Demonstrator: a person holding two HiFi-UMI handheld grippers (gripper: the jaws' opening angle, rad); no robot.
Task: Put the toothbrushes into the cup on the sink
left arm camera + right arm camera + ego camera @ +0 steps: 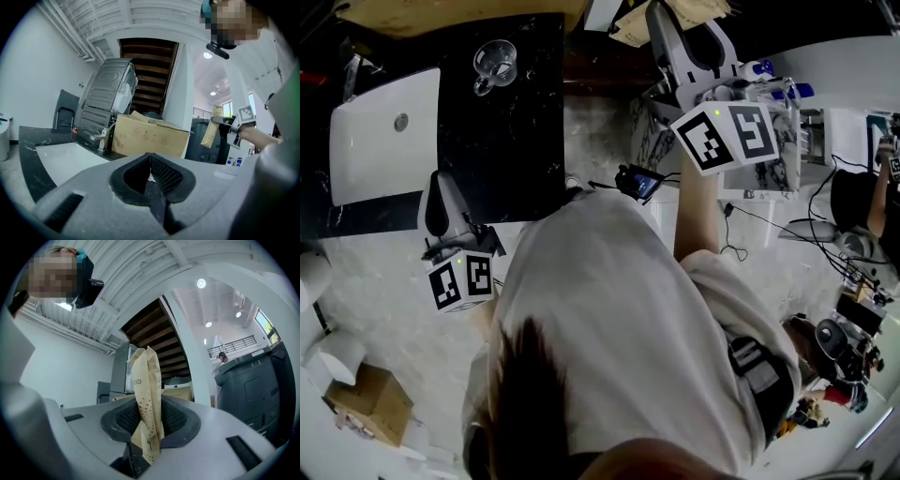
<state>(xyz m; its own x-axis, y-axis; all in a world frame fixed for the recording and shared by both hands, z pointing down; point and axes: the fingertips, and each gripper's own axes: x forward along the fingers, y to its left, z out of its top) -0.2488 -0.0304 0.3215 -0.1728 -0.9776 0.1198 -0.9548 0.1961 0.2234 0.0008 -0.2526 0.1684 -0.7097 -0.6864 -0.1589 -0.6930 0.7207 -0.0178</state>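
A clear glass cup (494, 64) stands on the black counter (516, 141), to the right of the white sink (375, 141). High at the right, my right gripper (661, 19) is shut on a beige paper packet (630, 28). The right gripper view shows the packet (146, 380) upright between the pads, with my right gripper (147, 411) clamped on its lower part. What the packet contains is hidden. My left gripper (439, 187) hovers at the counter's front edge, away from the cup. In its own view my left gripper (150, 164) is shut and holds nothing.
The left gripper view shows the sink basin (65, 161), a faucet (101, 138) and a cardboard box (150, 136) behind it. A rack with blue-capped items (773, 89) stands at the right. Cables and gear (853, 328) lie on the floor. The person's body fills the middle.
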